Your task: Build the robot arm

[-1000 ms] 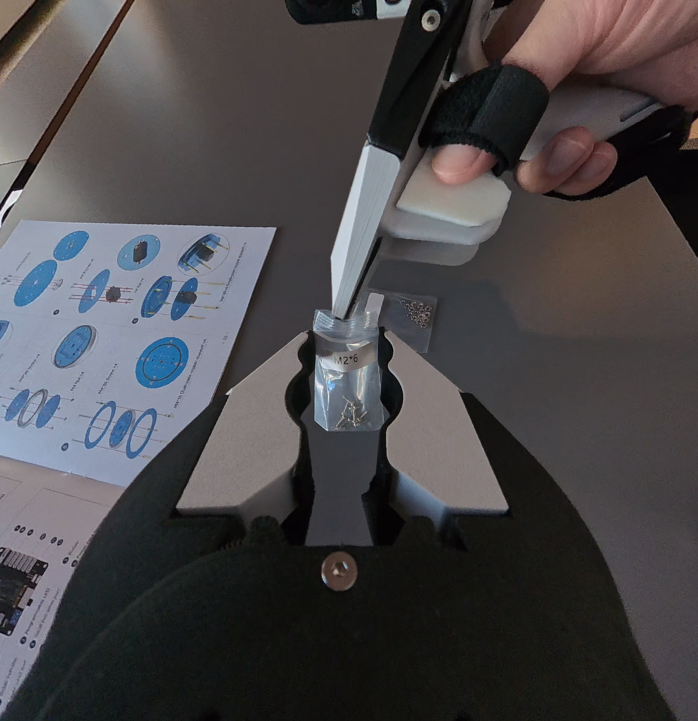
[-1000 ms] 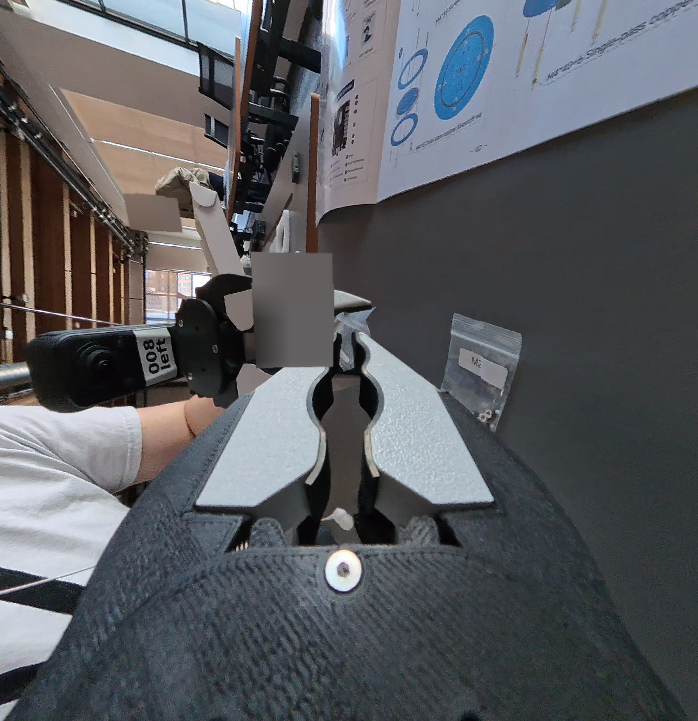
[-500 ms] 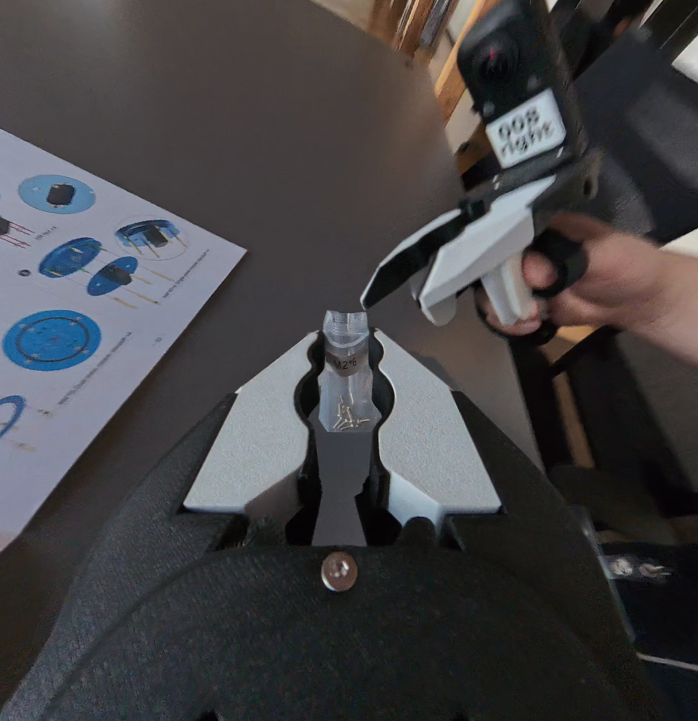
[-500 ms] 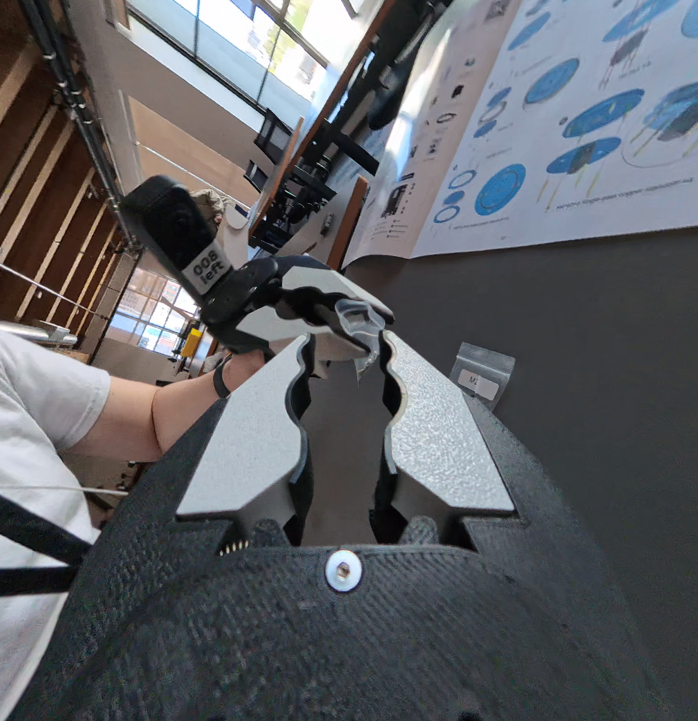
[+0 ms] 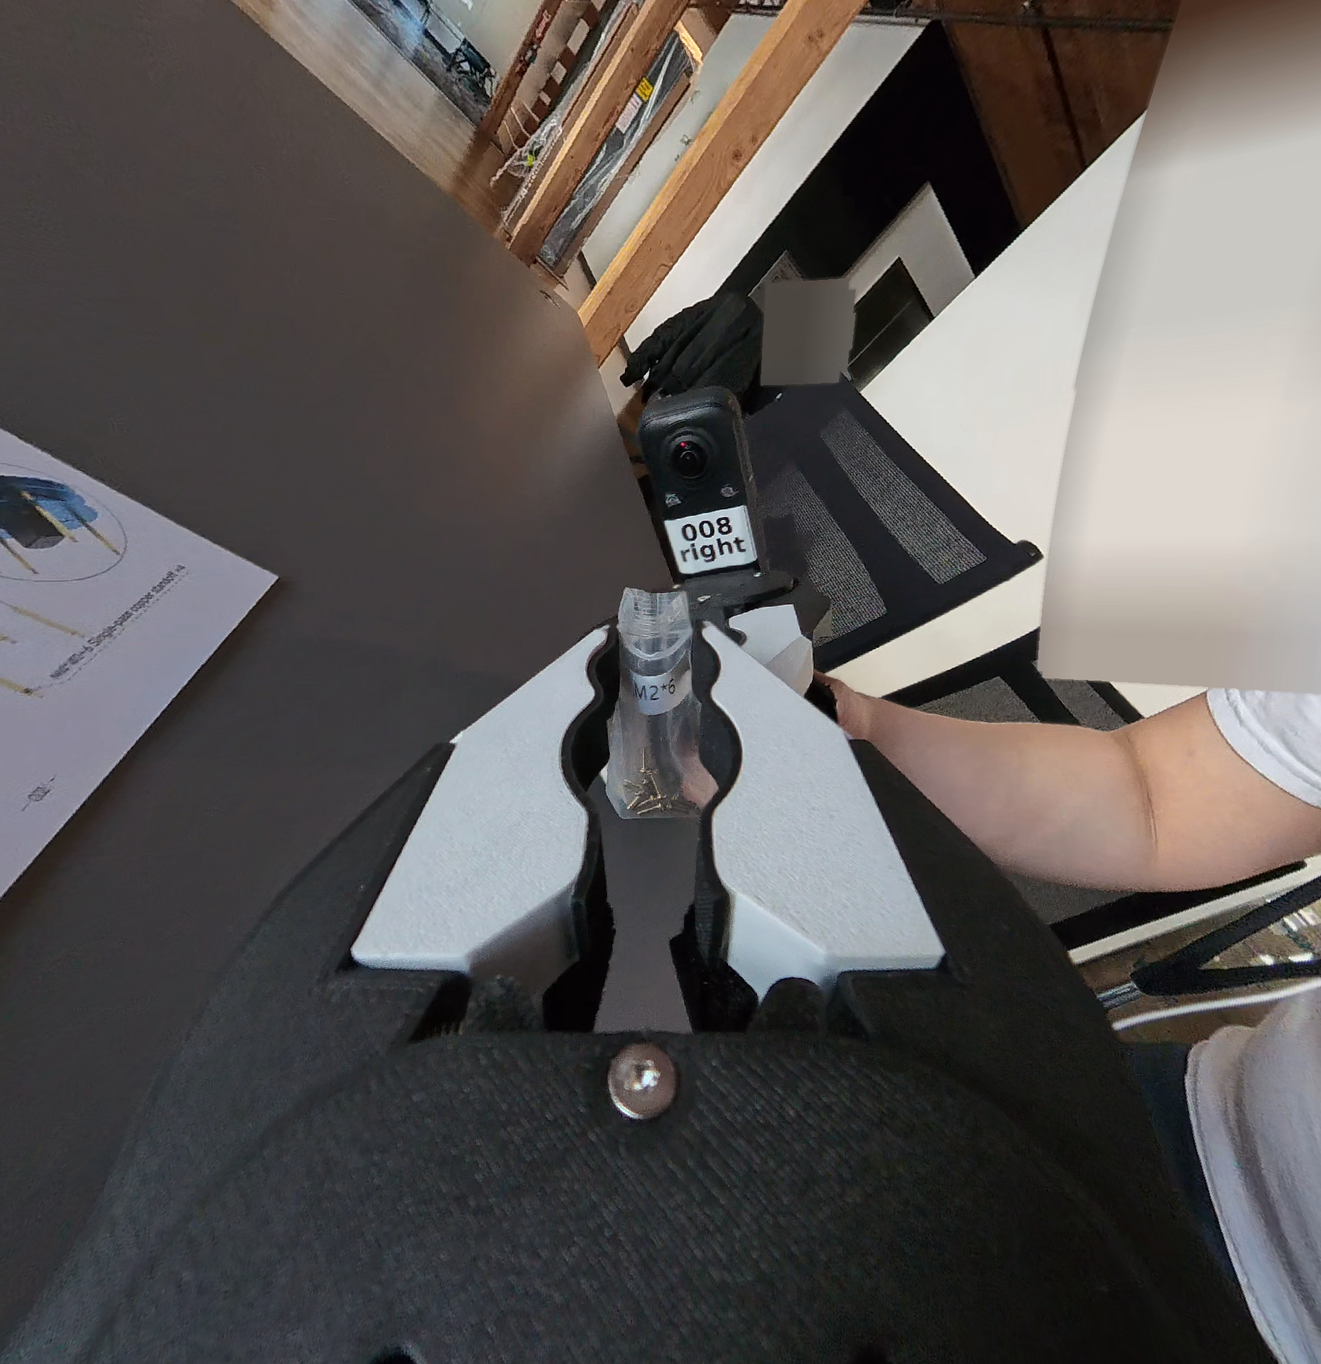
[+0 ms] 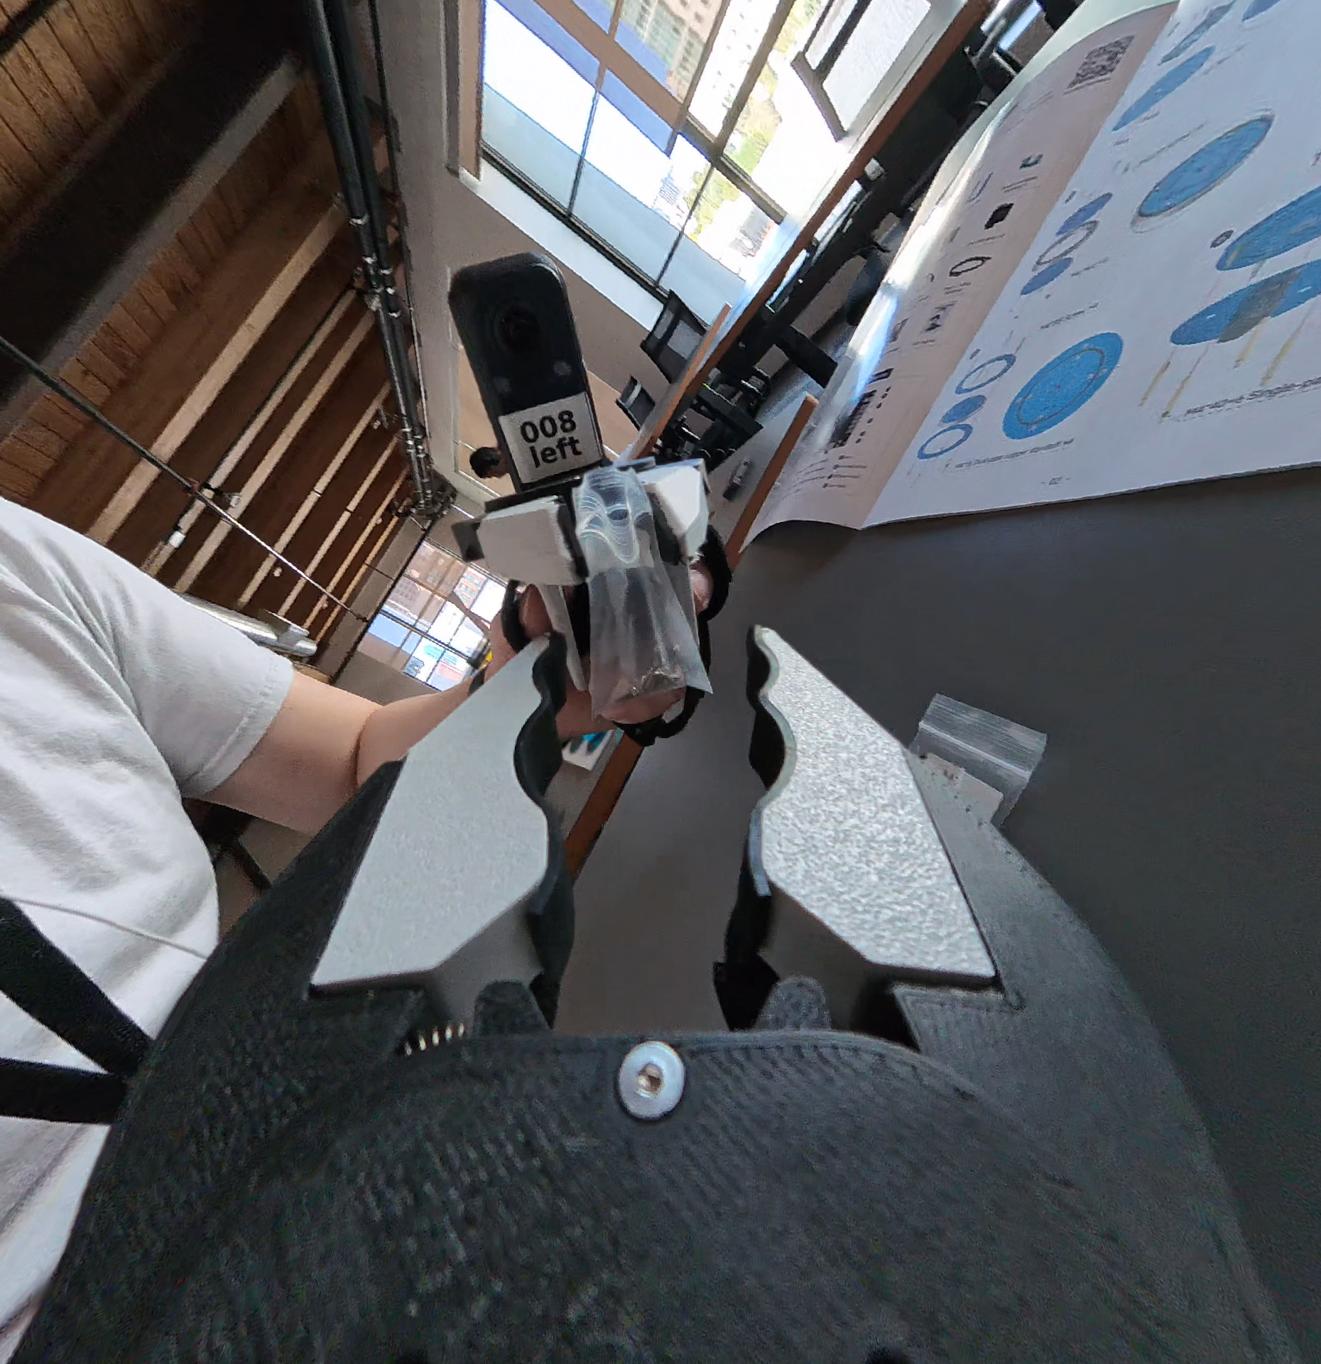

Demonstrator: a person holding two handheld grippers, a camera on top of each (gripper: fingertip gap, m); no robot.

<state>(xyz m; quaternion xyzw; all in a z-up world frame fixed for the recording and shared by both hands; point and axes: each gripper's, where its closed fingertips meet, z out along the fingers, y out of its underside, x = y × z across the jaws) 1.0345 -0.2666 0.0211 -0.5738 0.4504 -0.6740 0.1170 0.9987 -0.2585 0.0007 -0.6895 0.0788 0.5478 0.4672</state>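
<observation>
A dark grey table [image 5: 288, 354] fills the left of the left wrist view and the right of the right wrist view. A white printed sheet [image 5: 89, 612] with blue round diagrams lies flat on it, at the left edge in the left view and at the far right in the right view. A person's bare arm [image 5: 1048, 797] in a white sleeve reaches in from the right.

The left gripper [image 5: 654, 635] is lifted off the table, its fingers narrow and clamped on a small clear bag [image 5: 654, 727] of tiny brass screws; the bag's top sticks out past the tips. The right gripper [image 6: 646, 649] faces it, fingers wide apart and holding nothing, the hanging bag just beyond its tips. A second clear bag [image 6: 978, 749] lies on the table just right of the right gripper's right finger.
</observation>
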